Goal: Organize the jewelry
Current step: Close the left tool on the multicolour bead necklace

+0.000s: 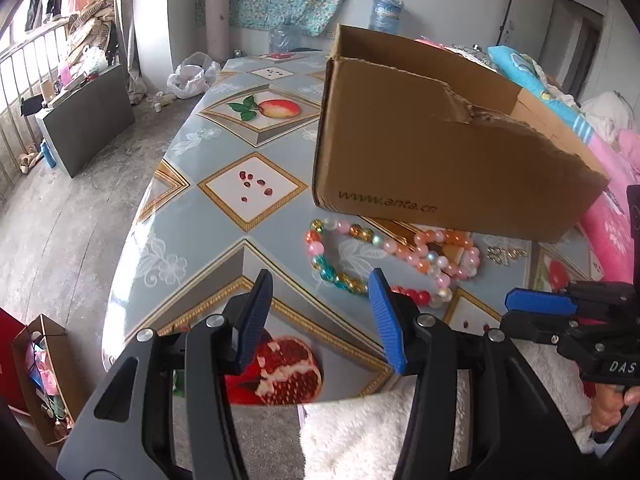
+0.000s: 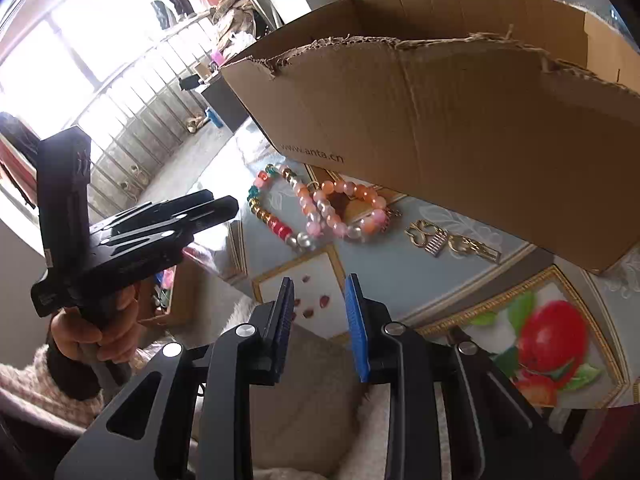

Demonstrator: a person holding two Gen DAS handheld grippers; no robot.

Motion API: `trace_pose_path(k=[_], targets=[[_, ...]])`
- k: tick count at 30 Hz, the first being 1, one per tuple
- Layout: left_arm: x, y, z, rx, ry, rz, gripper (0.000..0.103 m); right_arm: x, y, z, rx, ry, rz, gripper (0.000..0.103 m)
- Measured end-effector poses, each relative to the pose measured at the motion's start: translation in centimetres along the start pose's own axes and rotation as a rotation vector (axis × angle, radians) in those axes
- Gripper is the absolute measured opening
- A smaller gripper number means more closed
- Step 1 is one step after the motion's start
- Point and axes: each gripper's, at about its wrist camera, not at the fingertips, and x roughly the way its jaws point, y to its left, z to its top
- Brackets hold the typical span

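Jewelry lies on the patterned surface (image 1: 192,216) just ahead of both grippers: beaded bracelets (image 1: 400,260) in a loose tangle, and gold hair clips (image 2: 452,242) beside them. The left gripper (image 1: 320,312) hangs above the near edge, fingers about half apart and empty; the right gripper (image 2: 320,312) has a narrower gap, also empty. Behind stands a torn cardboard box (image 1: 432,152) (printed "www.anta.cn"). The overlapping strands could snag, so lifting one may drag another off the edge; the right handle reads "DAS".
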Motion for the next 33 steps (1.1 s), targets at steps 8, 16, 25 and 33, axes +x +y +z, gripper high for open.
trace_pose_path(k=[8,16,25,33], targets=[[3.4,-0.3,2.0,0.095,0.058,0.043,0.034,3.2,0.2,1.6,0.08,0.032,0.026,0.026],[3.9,-1.4,2.3,0.15,0.056,0.057,0.028,5.0,2.3,2.8,0.028,0.02,-0.053,0.021],[3.6,-2.5,1.8,0.193,0.053,0.046,0.009,6.0,3.9,3.1,-0.006,0.0,-0.082,0.009],[1.9,-1.5,1.9,0.127,0.053,-0.015,0.008,5.2,3.9,2.8,0.013,-0.022,-0.049,0.008]])
